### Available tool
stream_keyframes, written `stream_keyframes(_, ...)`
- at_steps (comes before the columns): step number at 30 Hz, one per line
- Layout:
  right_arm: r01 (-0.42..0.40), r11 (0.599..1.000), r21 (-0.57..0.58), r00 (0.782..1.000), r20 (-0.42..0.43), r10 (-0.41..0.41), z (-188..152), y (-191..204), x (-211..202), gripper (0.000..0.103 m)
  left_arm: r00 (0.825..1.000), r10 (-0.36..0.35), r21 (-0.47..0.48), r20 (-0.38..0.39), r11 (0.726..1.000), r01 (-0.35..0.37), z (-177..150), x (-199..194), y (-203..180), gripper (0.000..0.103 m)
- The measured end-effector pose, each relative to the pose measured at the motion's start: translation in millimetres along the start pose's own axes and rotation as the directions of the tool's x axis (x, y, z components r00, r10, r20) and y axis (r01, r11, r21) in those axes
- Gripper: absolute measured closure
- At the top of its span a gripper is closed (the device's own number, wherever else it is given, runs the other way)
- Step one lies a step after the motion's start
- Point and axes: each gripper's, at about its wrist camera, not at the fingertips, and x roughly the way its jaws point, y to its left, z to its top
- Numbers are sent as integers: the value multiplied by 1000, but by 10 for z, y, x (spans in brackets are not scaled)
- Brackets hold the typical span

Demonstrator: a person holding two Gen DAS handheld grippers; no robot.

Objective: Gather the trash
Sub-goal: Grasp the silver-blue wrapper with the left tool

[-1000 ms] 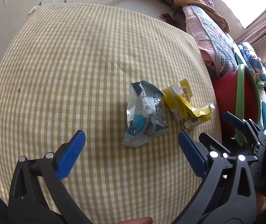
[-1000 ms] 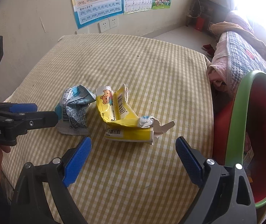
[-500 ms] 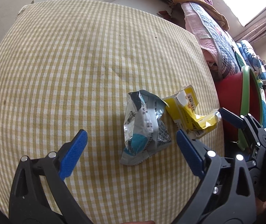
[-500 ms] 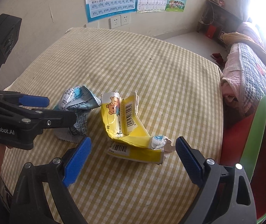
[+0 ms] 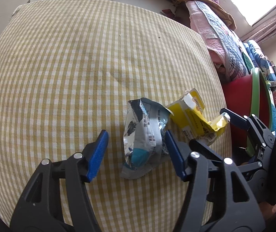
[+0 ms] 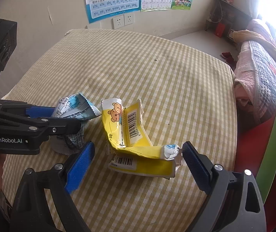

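A crumpled silver and blue wrapper (image 5: 143,135) lies on the yellow-checked tablecloth (image 5: 70,67). My left gripper (image 5: 136,152) straddles it with its jaws closing; the right pad is at the wrapper's edge and the left pad still stands apart from it. Just right of the wrapper lies a torn yellow carton (image 6: 130,135) with a bear picture and barcodes. My right gripper (image 6: 138,166) is open around the carton's near end, and neither pad touches it. In the right wrist view the left gripper's fingers (image 6: 41,125) cover part of the wrapper (image 6: 74,106).
A red bin with a green rim (image 6: 271,139) stands just past the table's right edge (image 5: 254,100). Behind it is a bed with pink and blue quilts (image 6: 263,67). Posters and wall sockets (image 6: 122,20) are on the far wall.
Both grippers have come closer to the trash. The left jaws have narrowed from wide open to close around the wrapper. The right jaws stay wide.
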Motion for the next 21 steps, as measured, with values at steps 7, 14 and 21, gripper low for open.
stream_keyframes(7,2,1000,0,1000,5,-2,35,-21,31,14,1000,-19,3,-9,1000,19,5,15,3,61)
stream_keyframes(14,10,1000,-2,1000,5,-10,25,-22,60,14,999,-50,-3,-17,999,50,-43,50,-11,68)
stream_keyframes(21,20,1000,-10,1000,8,-20,18,-36,79,15,997,-66,-4,-26,998,66,-26,85,-30,71)
